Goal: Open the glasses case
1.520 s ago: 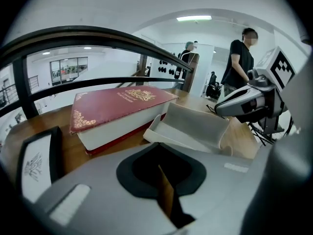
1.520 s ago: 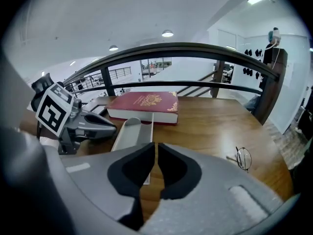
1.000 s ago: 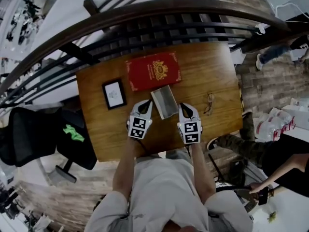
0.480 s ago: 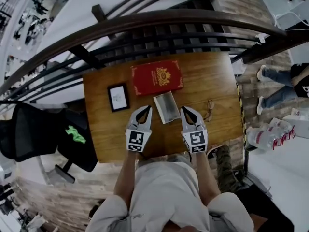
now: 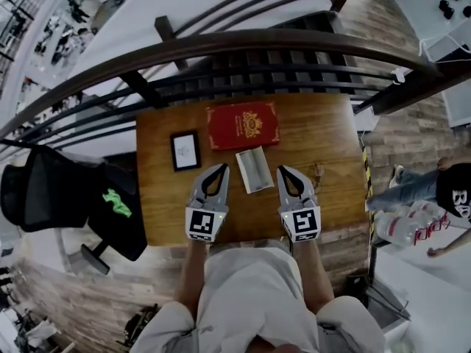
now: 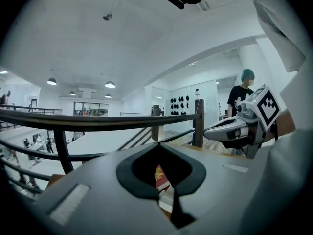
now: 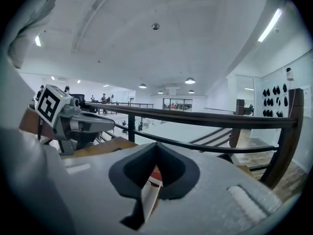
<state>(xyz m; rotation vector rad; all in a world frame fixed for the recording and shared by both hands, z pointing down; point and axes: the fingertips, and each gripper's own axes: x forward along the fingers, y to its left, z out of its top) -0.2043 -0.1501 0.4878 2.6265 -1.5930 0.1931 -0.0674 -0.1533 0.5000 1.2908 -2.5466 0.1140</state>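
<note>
The grey glasses case (image 5: 254,169) lies flat and shut on the wooden table (image 5: 162,204), in front of a red book (image 5: 243,125). My left gripper (image 5: 221,170) hovers to the case's left and my right gripper (image 5: 283,172) to its right. Both are raised off the table, apart from the case, shut and empty. In the left gripper view the shut left gripper (image 6: 157,143) shows a sliver of the red book (image 6: 159,173) through its gap, with the right gripper (image 6: 234,131) alongside. The right gripper view shows its shut gripper (image 7: 156,143) and a strip of the case (image 7: 146,197).
A small framed picture (image 5: 185,150) lies left of the red book, and a pair of glasses (image 5: 318,173) near the table's right edge. A dark curved railing (image 5: 243,46) runs behind the table. A black chair (image 5: 66,197) stands at the left. A person (image 5: 434,193) passes on the right.
Both grippers have risen from beside the case and drawn back toward the table's near edge, still shut. The case has not moved. The people on the right have shifted.
</note>
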